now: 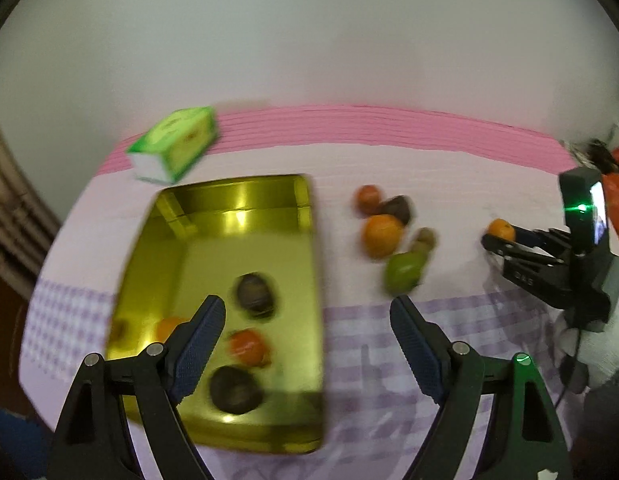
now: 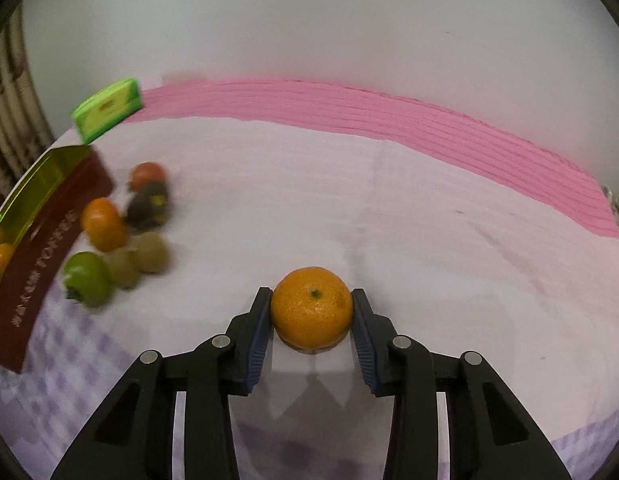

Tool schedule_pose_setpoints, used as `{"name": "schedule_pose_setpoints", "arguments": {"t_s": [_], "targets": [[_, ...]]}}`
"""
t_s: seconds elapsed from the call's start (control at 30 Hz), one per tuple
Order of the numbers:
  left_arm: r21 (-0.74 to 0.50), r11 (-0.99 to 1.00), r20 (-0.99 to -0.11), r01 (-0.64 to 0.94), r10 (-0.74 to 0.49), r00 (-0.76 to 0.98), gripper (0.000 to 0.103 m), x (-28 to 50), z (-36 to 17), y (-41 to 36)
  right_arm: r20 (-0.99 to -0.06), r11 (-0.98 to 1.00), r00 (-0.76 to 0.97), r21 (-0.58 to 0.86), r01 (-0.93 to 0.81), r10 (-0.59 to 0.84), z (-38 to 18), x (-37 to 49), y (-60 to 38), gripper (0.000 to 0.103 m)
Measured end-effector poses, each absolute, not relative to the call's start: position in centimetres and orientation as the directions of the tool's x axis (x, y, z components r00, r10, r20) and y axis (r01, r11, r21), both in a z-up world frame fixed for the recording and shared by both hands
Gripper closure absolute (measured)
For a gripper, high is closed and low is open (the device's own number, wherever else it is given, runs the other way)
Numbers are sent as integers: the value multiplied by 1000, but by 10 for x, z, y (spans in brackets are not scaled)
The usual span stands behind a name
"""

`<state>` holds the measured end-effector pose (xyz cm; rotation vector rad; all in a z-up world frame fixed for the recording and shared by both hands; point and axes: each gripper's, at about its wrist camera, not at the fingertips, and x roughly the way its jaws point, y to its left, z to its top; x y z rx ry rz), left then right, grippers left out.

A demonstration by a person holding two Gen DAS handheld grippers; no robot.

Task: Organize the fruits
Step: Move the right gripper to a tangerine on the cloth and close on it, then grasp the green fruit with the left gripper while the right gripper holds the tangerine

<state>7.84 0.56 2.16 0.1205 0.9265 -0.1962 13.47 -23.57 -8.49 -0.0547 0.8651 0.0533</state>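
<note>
- Currently right gripper (image 2: 311, 312) fingers clamp an orange (image 2: 311, 307) resting on the bench (image 2: 429, 220).
- Left gripper (image 1: 307, 320) fingers spread, empty, above gold tray (image 1: 245, 208).

Orange (image 2: 311, 307) between hand-held gripper (image 2: 311, 312) pads

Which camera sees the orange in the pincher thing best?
The right wrist view. The orange sits big and sharp in the middle, squeezed between the right gripper jaws, with its stem dot showing. The left wrist view shows it only as a small, blurry ball at the far right, in that gripper's tips.
</note>
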Motion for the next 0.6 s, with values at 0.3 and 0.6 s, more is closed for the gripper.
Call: {"name": "schedule_pose_setpoints", "arguments": {"t_s": [0.3,0.6], "targets": [[2,955,-835,297,-161,525,25,102,-1,-44,-743,999,669,-22,-44,13,-87,136,-248,63],[-5,946,-867,326,-166,469,48,117,-27,-60,-742,999,670,-17,-46,18,-87,129,-255,61]]}}
